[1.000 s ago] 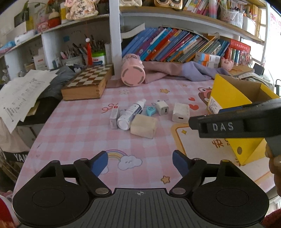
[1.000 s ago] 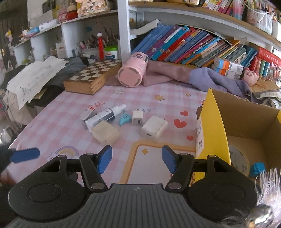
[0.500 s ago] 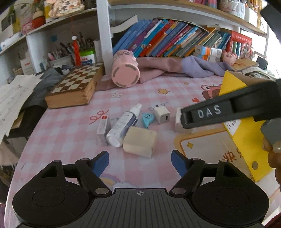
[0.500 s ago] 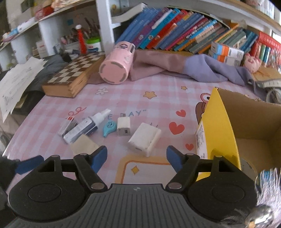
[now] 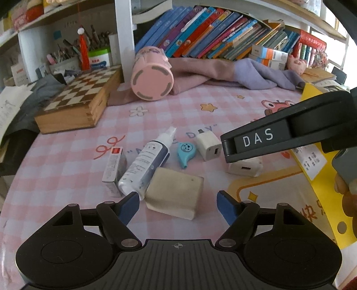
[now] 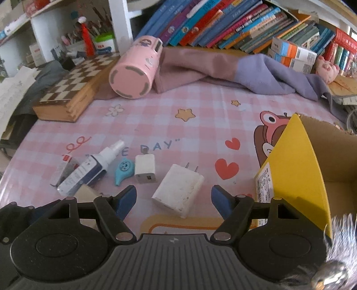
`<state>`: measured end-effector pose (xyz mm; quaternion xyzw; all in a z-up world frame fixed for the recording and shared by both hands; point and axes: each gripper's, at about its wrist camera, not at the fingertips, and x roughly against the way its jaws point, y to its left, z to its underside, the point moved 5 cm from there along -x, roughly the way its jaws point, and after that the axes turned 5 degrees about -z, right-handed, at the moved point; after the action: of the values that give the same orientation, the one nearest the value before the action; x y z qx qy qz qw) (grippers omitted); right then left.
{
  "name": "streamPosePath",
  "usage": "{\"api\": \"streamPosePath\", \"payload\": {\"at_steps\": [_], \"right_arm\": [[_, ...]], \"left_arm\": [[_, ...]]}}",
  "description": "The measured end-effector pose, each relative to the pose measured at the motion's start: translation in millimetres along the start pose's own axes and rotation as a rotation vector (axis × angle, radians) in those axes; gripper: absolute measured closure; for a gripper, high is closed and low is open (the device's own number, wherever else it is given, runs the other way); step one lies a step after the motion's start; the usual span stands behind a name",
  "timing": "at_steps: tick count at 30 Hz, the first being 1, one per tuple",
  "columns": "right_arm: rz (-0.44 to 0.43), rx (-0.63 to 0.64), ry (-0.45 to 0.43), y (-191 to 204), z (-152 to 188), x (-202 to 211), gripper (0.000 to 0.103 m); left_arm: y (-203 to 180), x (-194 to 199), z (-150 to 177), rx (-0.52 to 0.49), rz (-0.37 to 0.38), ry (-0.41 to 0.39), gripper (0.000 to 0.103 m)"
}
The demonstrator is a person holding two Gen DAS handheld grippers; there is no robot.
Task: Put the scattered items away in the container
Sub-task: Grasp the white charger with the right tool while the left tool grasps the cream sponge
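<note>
Blue-tipped left gripper (image 5: 178, 204) tilts down over the beige block (image 5: 175, 193), jaws closing, not gripping; right gripper (image 6: 173, 198) tilts down, released, over the big charger (image 6: 178, 189)

Chessboard box (image 5: 75, 101) far left, pink cup (image 5: 151, 77) on its side beside it. Books (image 6: 223, 24) on far shelf w/ pink-purple cloth (image 6: 223, 71) below.

From where I sit, the work surface is a table (image 6: 200, 116) under a pink checked cloth with stars, hearts and a cartoon animal printed on it. At twelve o'clock a white shelving unit (image 5: 123, 33) runs along the back, its upright post splitting a bay of leaning books (image 6: 223, 20) at one o'clock from a pen-cluttered bay at eleven o'clock. Daylight comes through a window (image 5: 341, 24) at two o'clock.
</note>
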<state>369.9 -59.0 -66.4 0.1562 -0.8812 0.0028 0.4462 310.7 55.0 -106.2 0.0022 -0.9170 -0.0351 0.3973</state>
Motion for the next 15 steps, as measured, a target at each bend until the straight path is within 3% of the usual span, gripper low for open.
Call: {"api": "streamPosePath", "payload": {"at_steps": [11,15], "right_arm": [[0.011,-0.043,0.069,-8.6,-2.5,-27.6,0.037],[-0.007,-0.072,0.086,-12.8,0.2,-34.2,0.049]], "left_arm": [[8.9,-17.8,-0.7,0.056,-0.011,0.040,0.031],[8.8,-17.6,0.2,0.070,-0.009,0.033,0.040]]}}
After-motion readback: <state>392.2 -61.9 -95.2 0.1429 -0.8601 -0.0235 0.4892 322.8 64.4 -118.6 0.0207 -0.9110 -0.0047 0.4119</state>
